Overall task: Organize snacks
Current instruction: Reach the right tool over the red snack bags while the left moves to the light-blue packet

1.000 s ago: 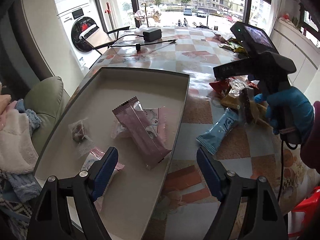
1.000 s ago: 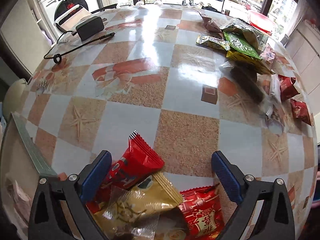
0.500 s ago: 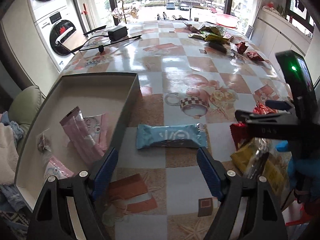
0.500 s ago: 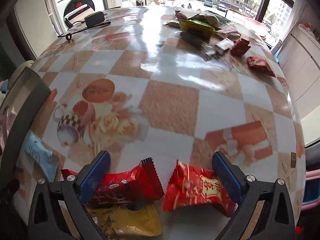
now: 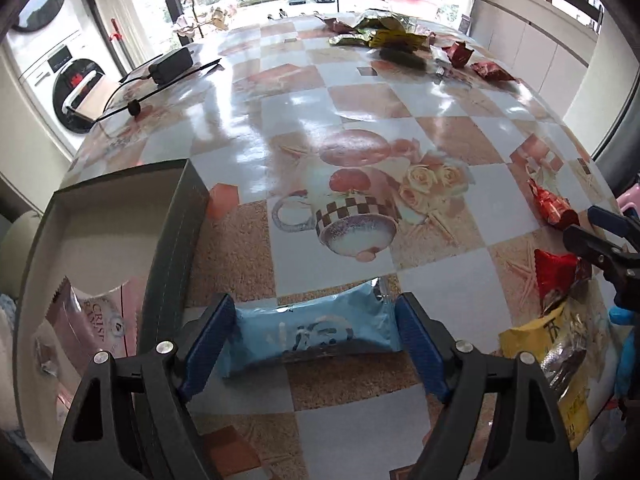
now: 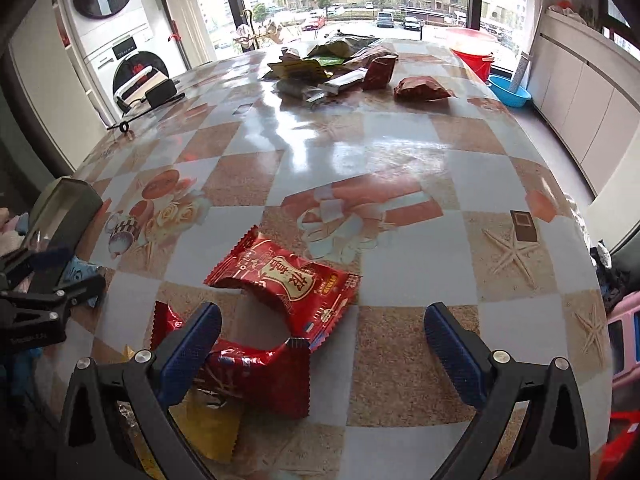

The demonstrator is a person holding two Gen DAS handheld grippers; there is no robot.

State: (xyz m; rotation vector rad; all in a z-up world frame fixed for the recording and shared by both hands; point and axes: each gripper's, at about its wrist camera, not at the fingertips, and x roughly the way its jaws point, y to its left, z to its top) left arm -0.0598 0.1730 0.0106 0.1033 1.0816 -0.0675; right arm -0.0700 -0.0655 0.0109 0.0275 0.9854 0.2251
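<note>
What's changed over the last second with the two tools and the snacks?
The left tool swung from over the grey box to straddle the blue packet, jaws open, not gripping. The right tool moved right, from the red-and-yellow pile towards the red packet. Nothing picked up; the packets stayed put.

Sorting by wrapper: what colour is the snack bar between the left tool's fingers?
Light blue snack bar, clearest in the left wrist view.

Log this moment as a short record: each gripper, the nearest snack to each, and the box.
left gripper: open, fingers either side of blue packet, not clearly pressing
right gripper: open, above red packets
box: left of blue packet, holds pink packet
table: more snacks piled at far end
</note>
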